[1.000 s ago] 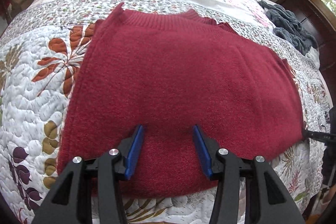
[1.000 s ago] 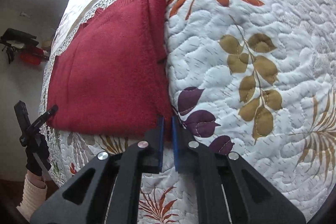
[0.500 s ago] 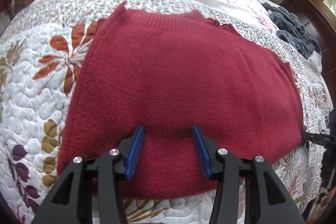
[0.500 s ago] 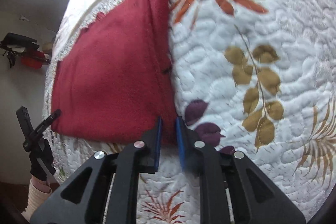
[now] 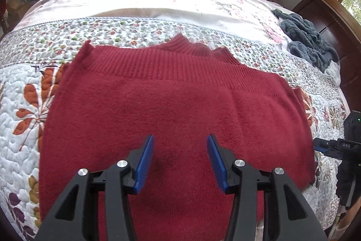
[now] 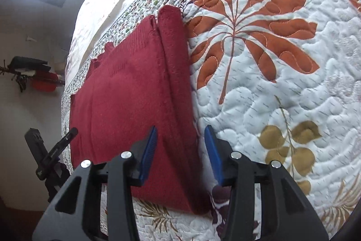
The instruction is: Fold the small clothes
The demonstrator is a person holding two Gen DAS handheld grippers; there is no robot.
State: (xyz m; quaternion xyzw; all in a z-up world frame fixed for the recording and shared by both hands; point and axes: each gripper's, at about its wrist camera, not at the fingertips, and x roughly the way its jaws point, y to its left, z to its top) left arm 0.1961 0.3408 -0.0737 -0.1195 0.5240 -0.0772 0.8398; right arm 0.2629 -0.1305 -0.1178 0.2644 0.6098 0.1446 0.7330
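Sweater (image 5: 171,110) flat on quilt (image 6: 282,92) | left claw (image 5: 180,160) wide open above it | right claw (image 6: 180,154) open, straddling folded edge

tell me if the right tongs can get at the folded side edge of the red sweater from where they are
Probably yes. The right tongs are open and the red sweater has its folded edge lying right between the blue pads, with only the quilt alongside and nothing covering it.

The sweater (image 5: 176,119) lies on the quilt (image 6: 282,87), a heap of cloth (image 5: 309,40), perhaps a blanket, behind it to the right.
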